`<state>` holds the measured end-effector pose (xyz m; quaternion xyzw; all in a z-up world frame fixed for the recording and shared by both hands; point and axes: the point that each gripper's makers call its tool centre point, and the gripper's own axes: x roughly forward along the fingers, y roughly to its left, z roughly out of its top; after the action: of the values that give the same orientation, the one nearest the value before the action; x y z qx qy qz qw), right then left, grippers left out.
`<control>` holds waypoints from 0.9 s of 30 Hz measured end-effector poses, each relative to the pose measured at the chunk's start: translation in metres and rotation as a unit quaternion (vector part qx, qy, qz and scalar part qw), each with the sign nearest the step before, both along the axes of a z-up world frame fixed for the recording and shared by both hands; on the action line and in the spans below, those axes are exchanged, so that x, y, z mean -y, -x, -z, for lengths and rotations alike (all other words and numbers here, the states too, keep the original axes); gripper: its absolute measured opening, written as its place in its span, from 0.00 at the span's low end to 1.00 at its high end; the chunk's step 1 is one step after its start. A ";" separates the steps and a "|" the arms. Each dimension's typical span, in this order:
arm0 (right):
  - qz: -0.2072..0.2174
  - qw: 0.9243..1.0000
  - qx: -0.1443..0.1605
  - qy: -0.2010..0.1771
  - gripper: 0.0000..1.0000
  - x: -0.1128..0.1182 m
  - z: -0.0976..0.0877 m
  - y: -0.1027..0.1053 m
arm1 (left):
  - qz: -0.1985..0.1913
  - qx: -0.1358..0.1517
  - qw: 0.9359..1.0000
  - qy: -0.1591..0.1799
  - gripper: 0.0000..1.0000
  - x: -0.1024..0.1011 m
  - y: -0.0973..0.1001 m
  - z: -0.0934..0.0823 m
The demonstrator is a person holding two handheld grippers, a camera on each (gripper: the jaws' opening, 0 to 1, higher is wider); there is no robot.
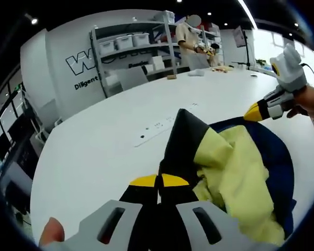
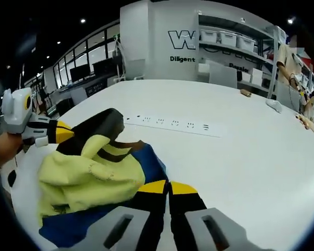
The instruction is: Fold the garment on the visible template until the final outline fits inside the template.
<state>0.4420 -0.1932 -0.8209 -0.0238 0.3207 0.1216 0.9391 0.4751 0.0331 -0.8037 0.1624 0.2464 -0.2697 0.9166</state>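
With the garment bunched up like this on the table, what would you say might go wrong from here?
1. The left tool is shut on a raised black part of the garment; pulling further may drag the whole bunch rather than unfold it.
2. The yellow and blue layers lie crumpled together, so a fold now would likely trap wrinkles and leave a bulky outline.
3. The garment sits near the table edge in the right gripper view; a tug that way could slide it off.

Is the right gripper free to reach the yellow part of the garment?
Probably yes: the right gripper sits beside the yellow fabric, with nothing between; its fingers look shut and empty.
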 end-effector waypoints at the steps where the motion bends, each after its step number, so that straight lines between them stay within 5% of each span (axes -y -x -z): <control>1: 0.000 1.000 0.000 0.001 0.00 0.001 0.000 -0.001 | -0.001 0.000 1.000 -0.003 0.00 -0.003 -0.001 0.001; 27: 0.026 0.999 -0.007 0.032 0.00 0.054 0.009 -0.008 | -0.024 -0.032 0.998 -0.039 0.00 -0.039 -0.008 0.028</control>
<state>0.4504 -0.2473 -0.8299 -0.0443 0.3315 0.0870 0.9384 0.4835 0.0721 -0.8318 0.1831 0.2898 -0.2432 0.9074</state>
